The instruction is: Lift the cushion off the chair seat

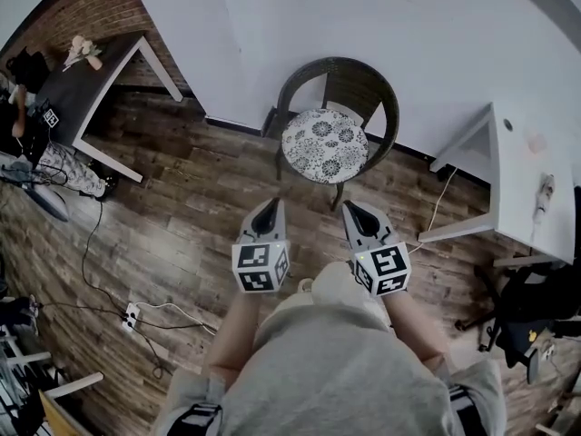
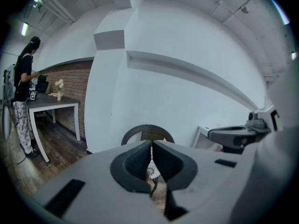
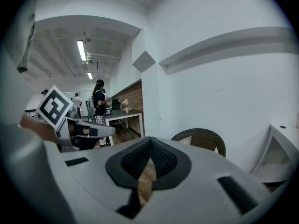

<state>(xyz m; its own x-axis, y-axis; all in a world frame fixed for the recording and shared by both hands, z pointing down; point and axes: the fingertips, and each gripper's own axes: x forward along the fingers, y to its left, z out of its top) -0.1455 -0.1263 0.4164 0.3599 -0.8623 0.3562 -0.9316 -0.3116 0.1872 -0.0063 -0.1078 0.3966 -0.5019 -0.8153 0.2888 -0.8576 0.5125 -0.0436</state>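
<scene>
Well, my left gripper [image 1: 268,209] was shut, jaws tip to tip w/ nothing between them. My right gripper [image 1: 356,212] was the same: pads met at the front, empty, only floorboards showing through the wedge behind the tips. I held both out in front of me, side by side, noses tipped a bit down & aimed at the seat ahead. That made sense to me as an approach: two tools abreast, so each could take one side of the pad. The jaws would have to open first, tho, since closed tips can't pinch fabric.

The round white cushion with a dark floral print [image 1: 324,145] lay flat on the seat of the dark brown wicker chair w/ a curved back [image 1: 363,84], well apart from both grippers & untouched. It covered nearly the whole seat. Its front edge faced me, which I judged the easiest bit to reach, as the chair's back & arms fenced in the rest.

The chair stood on the dark wood plank floor [image 1: 200,189], its back close to the plain white wall [image 1: 272,16]. It sat between a dark-topped table w/ white legs [image 1: 91,84] on my left & a white table [image 1: 517,180] on my right. Lift not yet begun, imo.
</scene>
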